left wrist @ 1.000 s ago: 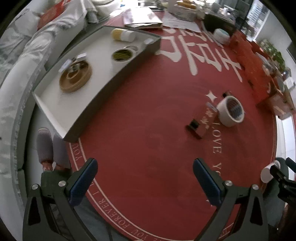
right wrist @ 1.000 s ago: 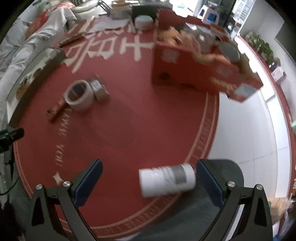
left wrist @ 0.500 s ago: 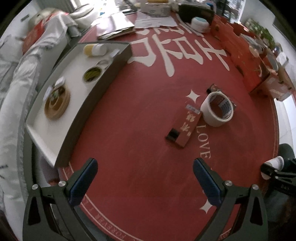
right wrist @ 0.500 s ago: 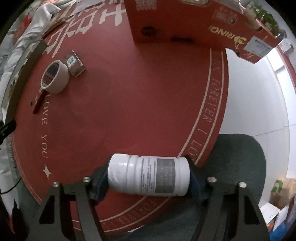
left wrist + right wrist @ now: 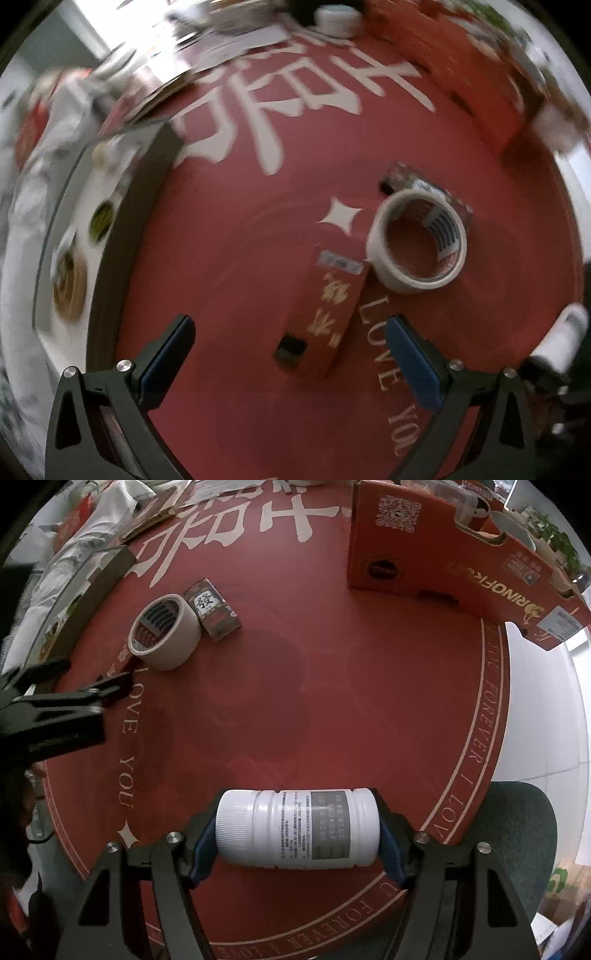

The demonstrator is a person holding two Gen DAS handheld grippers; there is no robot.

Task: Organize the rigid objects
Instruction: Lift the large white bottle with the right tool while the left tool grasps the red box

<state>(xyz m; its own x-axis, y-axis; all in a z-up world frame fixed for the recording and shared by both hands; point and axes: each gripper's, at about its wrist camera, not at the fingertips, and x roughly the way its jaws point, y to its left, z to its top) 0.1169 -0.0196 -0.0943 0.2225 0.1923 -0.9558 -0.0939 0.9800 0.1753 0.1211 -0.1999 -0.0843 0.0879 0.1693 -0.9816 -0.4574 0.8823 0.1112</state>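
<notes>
A white pill bottle [image 5: 314, 830] lies on its side, and my right gripper [image 5: 295, 849] is shut on it end to end, above the red round table's [image 5: 295, 701] near rim. My left gripper [image 5: 291, 354] is open, pointing down, with a flat red box [image 5: 328, 299] just ahead of and between its fingertips, untouched. A roll of white tape [image 5: 417, 243] rests against the box's far end, and a small dark box [image 5: 402, 177] sits behind the roll. From the right wrist view I see the tape [image 5: 164, 635], the small box [image 5: 212, 609] and the left gripper [image 5: 55, 709].
A white tray with dark walls [image 5: 122, 229] stands at the table's left, holding a round wooden dish [image 5: 68, 291] and a small green-filled tin [image 5: 101, 219]. An orange carton [image 5: 443, 554] stands at the far right. A dark green seat [image 5: 517, 830] is beside the rim.
My right gripper has closed on the white bottle. My left gripper has come lower and nearer to the red box and the tape, rolling as it went.
</notes>
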